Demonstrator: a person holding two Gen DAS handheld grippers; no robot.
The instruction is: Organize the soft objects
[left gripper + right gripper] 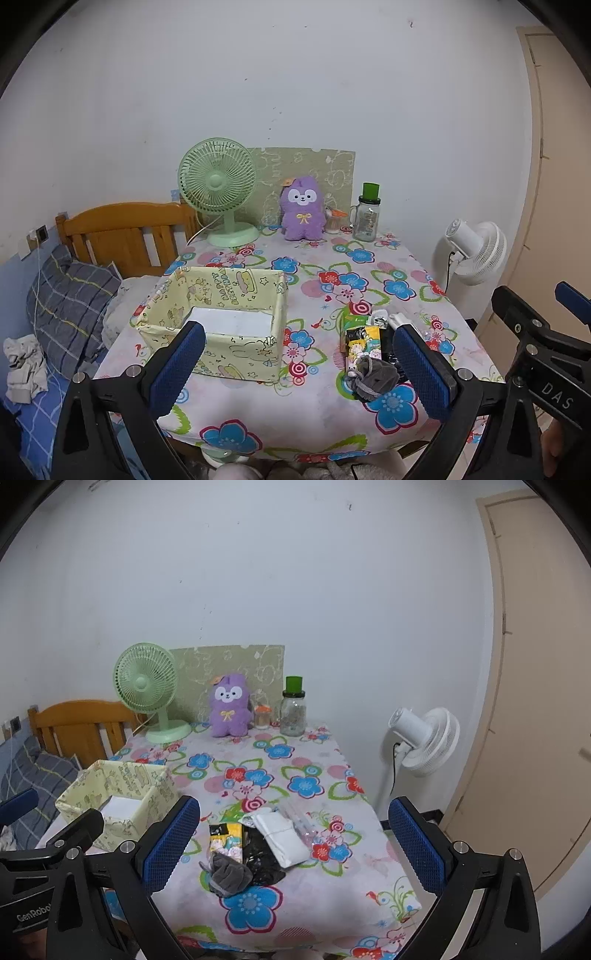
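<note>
- Two black hand-held claws with blue textured pads hover over the near edge of a surface covered in a floral cloth [295,760]; the left claw [299,363] and the right claw [291,843] both stand wide apart with nothing between the pads.
- Small soft things lie in a loose heap near the near right corner of the surface, probably gathered there for sorting: a grey plush drawstring pouch [229,877], a crinkled black fabric piece [264,860] touching it, a folded white cloth bundle [282,836] just beyond, and a yellow-and-black printed packet [225,840].
- An open pale-yellow fabric box with cartoon print [218,325] sits at the near left edge, seemingly empty apart from its white base, so it is likely the place meant to receive the heap.
- At the far edge, apart from the heap, stand a mint-green desk fan [221,192], a purple plush animal with a yellow bow [303,210] and a glass jar with a green lid [367,214].
- Readable writing: "HAPPY BIRTHDAY" on the box's inner wall, "DAS" on the right claw in the left view, "GenRobot" partly visible on the left claw in the right view.
</note>
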